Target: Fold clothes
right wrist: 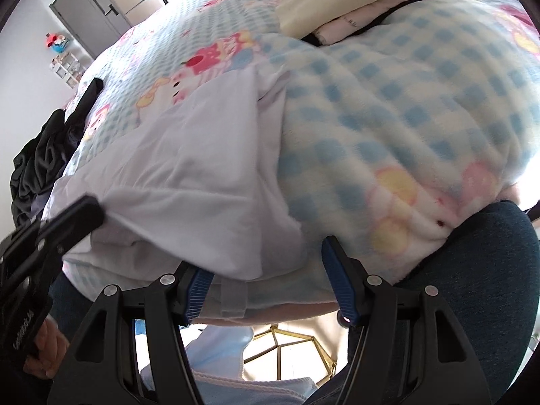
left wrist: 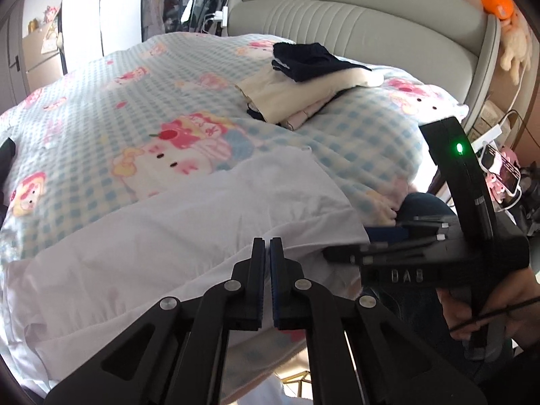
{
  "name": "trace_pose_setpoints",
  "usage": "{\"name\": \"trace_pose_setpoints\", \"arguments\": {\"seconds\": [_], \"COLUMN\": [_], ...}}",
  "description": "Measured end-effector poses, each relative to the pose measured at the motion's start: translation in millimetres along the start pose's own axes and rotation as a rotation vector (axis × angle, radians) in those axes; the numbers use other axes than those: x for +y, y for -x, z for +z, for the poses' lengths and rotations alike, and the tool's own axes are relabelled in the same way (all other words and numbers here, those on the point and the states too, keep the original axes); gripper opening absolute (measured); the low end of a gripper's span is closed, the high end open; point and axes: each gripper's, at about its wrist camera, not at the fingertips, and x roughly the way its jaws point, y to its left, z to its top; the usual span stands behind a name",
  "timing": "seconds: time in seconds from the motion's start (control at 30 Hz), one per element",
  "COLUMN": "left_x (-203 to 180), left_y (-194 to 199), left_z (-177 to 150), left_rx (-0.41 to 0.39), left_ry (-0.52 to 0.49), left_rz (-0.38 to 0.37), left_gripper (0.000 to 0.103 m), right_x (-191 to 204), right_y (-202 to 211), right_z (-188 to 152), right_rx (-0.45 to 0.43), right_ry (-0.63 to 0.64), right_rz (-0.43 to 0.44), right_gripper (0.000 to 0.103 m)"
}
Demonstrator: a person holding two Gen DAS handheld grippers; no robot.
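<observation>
A: How do the two tools stand?

B: The left gripper (left wrist: 266, 246) has its fingers pressed almost together, only a thin slit between the pads. The white garment (left wrist: 189, 233) lies right at and beyond the tips, but I cannot tell whether any cloth is pinched in that slit. The right gripper (right wrist: 266, 266) is spread wide, its blue pads (right wrist: 341, 287) well apart, with the near hem of the same white garment (right wrist: 202, 175) hanging between and just above them. The left pad looks to touch the fabric's lower edge; the right pad sits at the checked blanket (right wrist: 388, 128).

A: Where is the garment relative to each?

B: From the left tool it spreads ahead and off to the left, over the checked blanket (left wrist: 101, 101) with cartoon prints. From the right tool it runs ahead and up to the left, draped over the blanket's rounded edge.

A: Anything one camera sees alone?

B: The left wrist view shows the right tool from the side, at its right, held by a hand (left wrist: 489, 310), with a green light on its body. Far ahead sits a stack of folded clothes (left wrist: 303, 84), dark piece on top of cream, before a padded headboard (left wrist: 354, 23). The right wrist view shows a dark heap of clothes (right wrist: 37, 165) far left and the other hand (right wrist: 47, 354) at its lower left.
</observation>
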Motion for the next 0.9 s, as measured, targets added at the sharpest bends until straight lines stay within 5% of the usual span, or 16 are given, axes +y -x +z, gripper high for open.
{"name": "trace_pose_setpoints", "arguments": {"seconds": [0.33,0.57,0.73,0.83,0.9], "left_x": [0,9,19,30,42], "left_y": [-37,-40,-40,-24,2], "left_z": [-32,-38,-39,-34,-23], "left_rx": [0.137,0.141,0.146,0.12,0.009], "left_ry": [0.053,0.097,0.156,0.22,0.248], "left_rz": [-0.029,-0.068,-0.127,-0.223,-0.243], "left_gripper": [0.002,0.003,0.004,0.02,0.048], "right_x": [-4,5,16,16,16], "right_y": [5,59,36,12,-7], "right_z": [6,12,44,53,54], "right_rx": [0.046,-0.082,-0.084,-0.034,0.017], "right_ry": [0.038,0.129,0.154,0.147,0.151], "right_rz": [0.02,0.225,0.054,0.057,0.014], "right_gripper": [0.064,0.067,0.067,0.067,0.067]}}
